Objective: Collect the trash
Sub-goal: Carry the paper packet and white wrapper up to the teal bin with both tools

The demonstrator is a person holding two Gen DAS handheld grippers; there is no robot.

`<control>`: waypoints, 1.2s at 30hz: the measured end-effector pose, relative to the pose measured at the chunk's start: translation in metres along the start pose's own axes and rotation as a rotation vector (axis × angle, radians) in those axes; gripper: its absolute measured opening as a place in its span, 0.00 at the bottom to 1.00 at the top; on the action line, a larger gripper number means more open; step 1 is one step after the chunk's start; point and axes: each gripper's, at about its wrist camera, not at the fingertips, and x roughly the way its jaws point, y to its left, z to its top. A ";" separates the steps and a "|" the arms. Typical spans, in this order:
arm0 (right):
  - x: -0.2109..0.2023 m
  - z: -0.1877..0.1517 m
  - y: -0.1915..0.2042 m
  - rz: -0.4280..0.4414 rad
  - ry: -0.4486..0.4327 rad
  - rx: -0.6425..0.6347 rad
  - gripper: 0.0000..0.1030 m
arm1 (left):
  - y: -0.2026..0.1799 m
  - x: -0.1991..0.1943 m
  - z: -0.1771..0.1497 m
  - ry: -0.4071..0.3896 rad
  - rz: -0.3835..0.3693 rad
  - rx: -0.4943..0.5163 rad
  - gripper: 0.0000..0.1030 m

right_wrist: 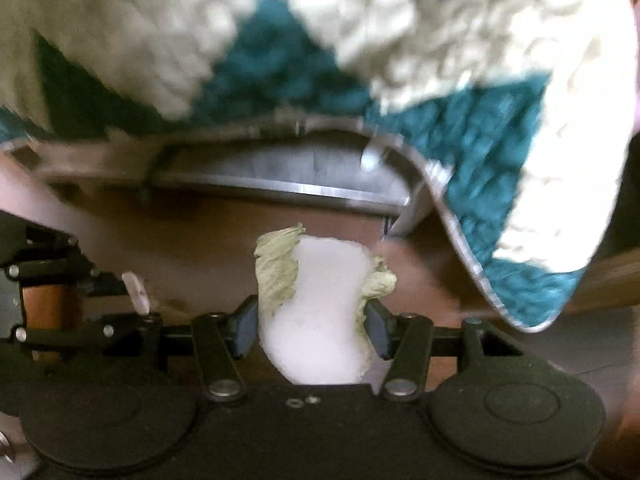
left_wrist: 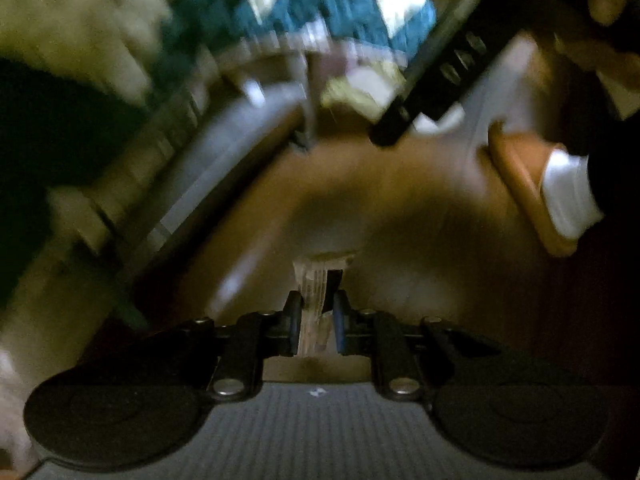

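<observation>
paper scrap (left_wrist: 316,304) pinched in left tongs (left_wrist: 317,322), white wad (right_wrist: 320,312) in right tongs (right_wrist: 312,324)

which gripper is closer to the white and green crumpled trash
Right. The right gripper is clamped on the white and green crumpled trash, holding it between its pads. The left gripper is apart from it, pinching its own small paper scrap.

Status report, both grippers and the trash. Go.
Left gripper shut on a crumpled clear wrapper. Right gripper shut on a white crumpled wad with greenish paper. Nothing between either gripper and the floor.
</observation>
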 end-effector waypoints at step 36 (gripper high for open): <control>-0.479 -0.050 -0.014 -0.233 -0.587 0.027 0.52 | -0.125 -0.436 0.192 -0.750 0.235 -0.082 0.14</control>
